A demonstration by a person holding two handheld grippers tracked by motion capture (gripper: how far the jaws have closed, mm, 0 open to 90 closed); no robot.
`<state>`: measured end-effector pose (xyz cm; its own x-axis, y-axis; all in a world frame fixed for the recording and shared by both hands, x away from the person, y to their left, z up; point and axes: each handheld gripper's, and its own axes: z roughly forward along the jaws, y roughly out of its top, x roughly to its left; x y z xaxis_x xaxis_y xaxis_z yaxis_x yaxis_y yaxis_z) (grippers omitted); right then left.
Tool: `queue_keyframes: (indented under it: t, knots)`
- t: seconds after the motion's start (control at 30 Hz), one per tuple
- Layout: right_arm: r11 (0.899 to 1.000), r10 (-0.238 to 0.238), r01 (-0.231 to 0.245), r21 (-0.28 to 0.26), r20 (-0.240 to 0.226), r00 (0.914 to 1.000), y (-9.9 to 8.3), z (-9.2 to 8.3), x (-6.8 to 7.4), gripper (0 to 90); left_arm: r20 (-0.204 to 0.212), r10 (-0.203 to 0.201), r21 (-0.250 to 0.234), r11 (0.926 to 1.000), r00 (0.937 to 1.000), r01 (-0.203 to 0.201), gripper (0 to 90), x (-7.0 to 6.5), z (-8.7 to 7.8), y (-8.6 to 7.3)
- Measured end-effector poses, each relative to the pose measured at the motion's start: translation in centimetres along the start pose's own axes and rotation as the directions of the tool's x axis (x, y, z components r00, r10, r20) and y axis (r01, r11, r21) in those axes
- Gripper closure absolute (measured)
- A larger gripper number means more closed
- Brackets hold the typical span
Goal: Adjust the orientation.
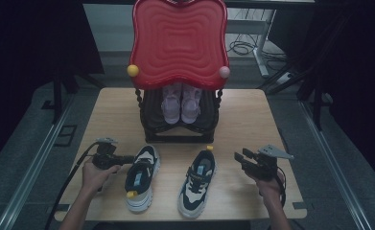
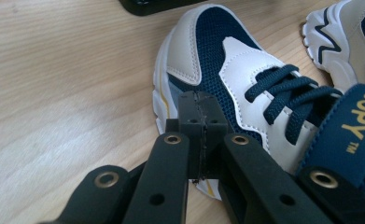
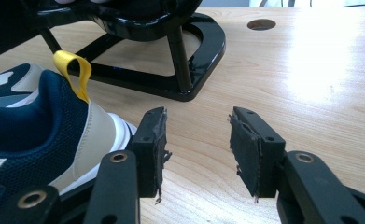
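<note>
Two navy-and-cream sneakers lie at the near edge of the wooden table (image 1: 113,110), toes toward the person. The left sneaker (image 1: 141,178) sits just beside the left gripper (image 1: 127,158); the right sneaker (image 1: 197,183) lies near the right gripper (image 1: 238,158), not touching it.

Left gripper: jaws closed pad to pad with nothing between them, tips at the sneaker's side near the sole, as seen in the left gripper view (image 2: 200,122); contact cannot be confirmed. Right gripper: jaws standing apart and empty (image 3: 196,140), beside the heel of the right sneaker (image 3: 40,126).

Handling judgement: the shoes look light, with soft mesh uppers that would give under the pads, while the padded heel collar and rubber sole look stiffer. Best holds are likely the heel collar or the yellow pull loop (image 3: 73,74); laces (image 2: 287,93) would slip and stretch.

Behind the sneakers stands a black shoe rack (image 1: 178,125) holding a pair of lilac shoes (image 1: 181,104). A red wavy-edged top (image 1: 178,43) covers most of the rack, so its upper tiers and the lilac pair's heels are hidden. Strap lettering on the left sneaker is cut off at the frame edge. Surroundings beyond the table are too dark to read.
</note>
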<state>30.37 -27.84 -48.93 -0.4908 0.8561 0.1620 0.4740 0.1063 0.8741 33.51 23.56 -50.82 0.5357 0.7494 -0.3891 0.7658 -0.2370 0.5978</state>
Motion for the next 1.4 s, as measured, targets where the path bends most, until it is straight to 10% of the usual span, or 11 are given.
queue_keyframes:
  t: [0.6,1.2,1.4]
  knots:
    - [1.000,0.002,-0.002,0.002,-0.001,1.0000,0.0,0.0,0.0,55.4,0.030,0.016,-0.013,0.9998,0.9994,-0.016,90.0,-0.5,1.4,0.9]
    - [1.000,-0.012,0.012,0.012,0.000,0.9999,-0.3,-0.5,0.1,55.2,-0.075,0.004,-0.200,0.9796,0.9972,-0.019,87.4,-0.3,-4.6,-1.9]
    - [0.999,-0.034,0.034,0.027,-0.022,0.9992,-0.7,-0.8,0.3,55.3,-0.113,0.010,-0.188,0.9817,0.9935,-0.032,69.5,-0.5,-4.6,-2.4]
